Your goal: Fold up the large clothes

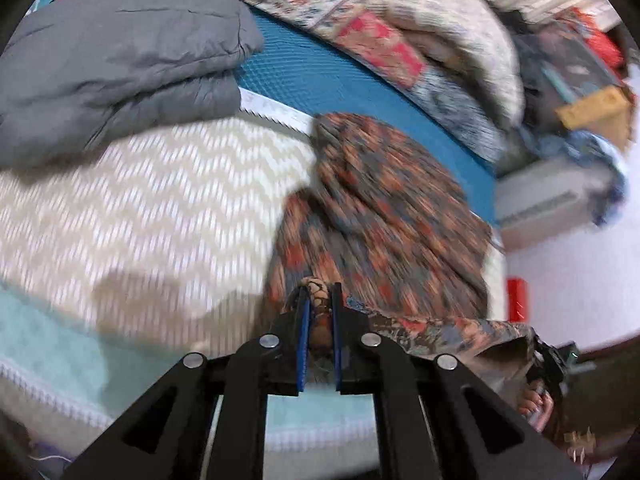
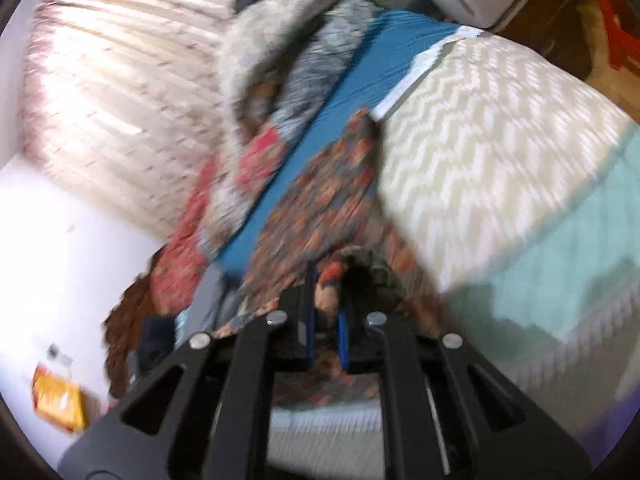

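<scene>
Your left tongs [image 1: 320, 300] are clamped on a bunched edge of the orange, grey and rust patterned fabric garment [image 1: 384, 208], with cloth pinched between the blue pads [image 1: 305, 344]. From that grip the garment runs up toward 12 and 1 o'clock across the bed with the cream and white zigzag cover [image 1: 160, 200], its far tip reaching the blue textured sheet [image 1: 340, 80]. A folded grey padded quilt [image 1: 120, 60] sits at 10 o'clock on the bed.

Your right tongs [image 2: 326, 292] are likewise closed on a wad of the same garment [image 2: 320, 200], which stretches toward 12 o'clock along the boundary between the blue sheet [image 2: 360, 80] and the zigzag cover [image 2: 500, 140]. Both views are motion-blurred. A heap of floral and furry blankets [image 2: 272, 80] lies at 11 o'clock.
</scene>
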Action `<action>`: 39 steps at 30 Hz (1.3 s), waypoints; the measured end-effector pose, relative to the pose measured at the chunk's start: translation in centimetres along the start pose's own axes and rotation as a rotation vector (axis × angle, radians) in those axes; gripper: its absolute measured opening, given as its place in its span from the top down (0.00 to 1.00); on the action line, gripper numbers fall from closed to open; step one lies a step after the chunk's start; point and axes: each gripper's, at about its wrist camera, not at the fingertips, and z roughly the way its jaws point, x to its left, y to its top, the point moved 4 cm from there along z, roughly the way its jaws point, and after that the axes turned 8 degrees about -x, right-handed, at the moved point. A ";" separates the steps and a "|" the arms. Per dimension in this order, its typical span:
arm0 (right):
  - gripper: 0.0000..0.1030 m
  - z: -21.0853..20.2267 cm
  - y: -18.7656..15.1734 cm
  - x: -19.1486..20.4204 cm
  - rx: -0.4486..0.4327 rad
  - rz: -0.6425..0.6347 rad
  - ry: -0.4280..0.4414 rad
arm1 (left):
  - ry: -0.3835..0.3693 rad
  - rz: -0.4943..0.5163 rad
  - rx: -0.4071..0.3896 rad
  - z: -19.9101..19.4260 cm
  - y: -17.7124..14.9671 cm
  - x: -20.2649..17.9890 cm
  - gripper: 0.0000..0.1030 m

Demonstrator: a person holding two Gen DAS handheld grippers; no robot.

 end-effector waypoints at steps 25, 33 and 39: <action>0.58 10.0 -11.1 8.9 0.070 -0.549 -0.119 | 0.322 0.549 -0.075 8.2 -5.9 -6.8 0.95; 0.58 11.2 -4.7 3.0 0.103 -0.448 -0.309 | 0.355 0.569 -0.091 9.4 -7.1 -5.5 0.95; 0.96 11.4 -5.9 3.5 0.038 -0.570 -0.348 | 0.358 0.573 -0.091 9.5 -7.1 -5.5 0.95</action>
